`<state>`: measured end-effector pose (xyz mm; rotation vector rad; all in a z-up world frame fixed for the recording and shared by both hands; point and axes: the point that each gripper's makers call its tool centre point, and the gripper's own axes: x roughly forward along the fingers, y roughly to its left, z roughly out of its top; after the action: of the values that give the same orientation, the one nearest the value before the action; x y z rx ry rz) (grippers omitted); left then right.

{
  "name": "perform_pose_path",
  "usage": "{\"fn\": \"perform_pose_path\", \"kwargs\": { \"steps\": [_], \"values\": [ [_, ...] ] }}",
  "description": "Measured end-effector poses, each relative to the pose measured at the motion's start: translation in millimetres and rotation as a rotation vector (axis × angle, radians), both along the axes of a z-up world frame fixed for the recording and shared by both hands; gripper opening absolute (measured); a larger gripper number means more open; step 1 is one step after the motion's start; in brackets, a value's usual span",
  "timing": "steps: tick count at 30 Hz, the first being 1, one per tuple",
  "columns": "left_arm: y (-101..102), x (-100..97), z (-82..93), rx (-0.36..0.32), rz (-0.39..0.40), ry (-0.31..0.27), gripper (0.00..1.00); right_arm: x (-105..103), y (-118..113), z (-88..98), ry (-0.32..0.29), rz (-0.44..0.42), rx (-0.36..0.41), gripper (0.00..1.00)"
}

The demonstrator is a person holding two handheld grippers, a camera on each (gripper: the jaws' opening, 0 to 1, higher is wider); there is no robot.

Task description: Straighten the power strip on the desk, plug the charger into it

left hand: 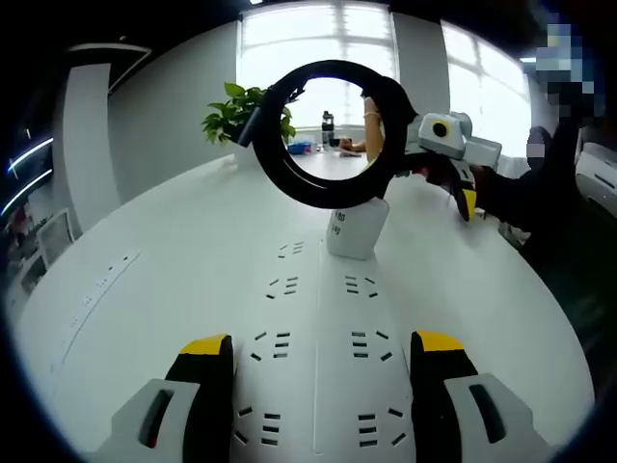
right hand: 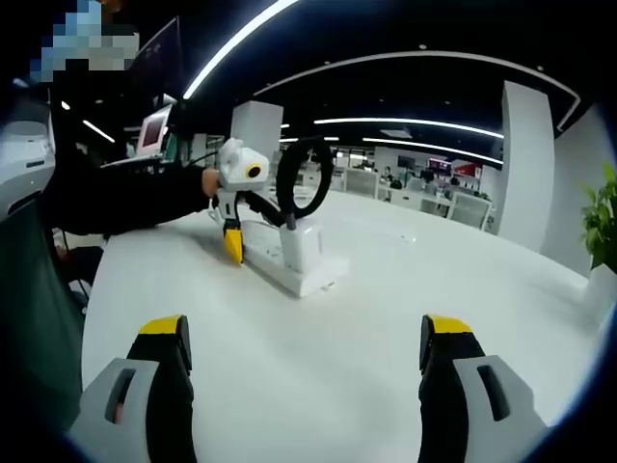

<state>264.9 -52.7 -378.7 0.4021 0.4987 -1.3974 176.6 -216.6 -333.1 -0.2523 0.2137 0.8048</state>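
left gripper view | charger (left hand: 357, 230) label unreadable | power strip (left hand: 318, 357) unmarked

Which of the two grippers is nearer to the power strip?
The left gripper: its open jaws stand on either side of the power strip, while the right gripper is farther back over the desk.

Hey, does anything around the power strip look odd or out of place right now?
Little stands out. The white charger stands upright at the far end of the power strip, seemingly plugged in. Its black cable arches up in a stiff loop over the charger rather than lying on the desk, which looks untidy.
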Motion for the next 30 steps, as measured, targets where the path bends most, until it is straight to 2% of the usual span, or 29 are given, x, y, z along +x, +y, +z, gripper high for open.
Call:
{"fn": "perform_pose_path", "kwargs": {
  "steps": [30],
  "values": [
    [12.3, -28.9, -0.3, -0.014, -0.015, -0.001, 0.76, -3.4, 3.8, 5.1, -0.008, 0.006, -0.024, 0.98]
  ]
}}
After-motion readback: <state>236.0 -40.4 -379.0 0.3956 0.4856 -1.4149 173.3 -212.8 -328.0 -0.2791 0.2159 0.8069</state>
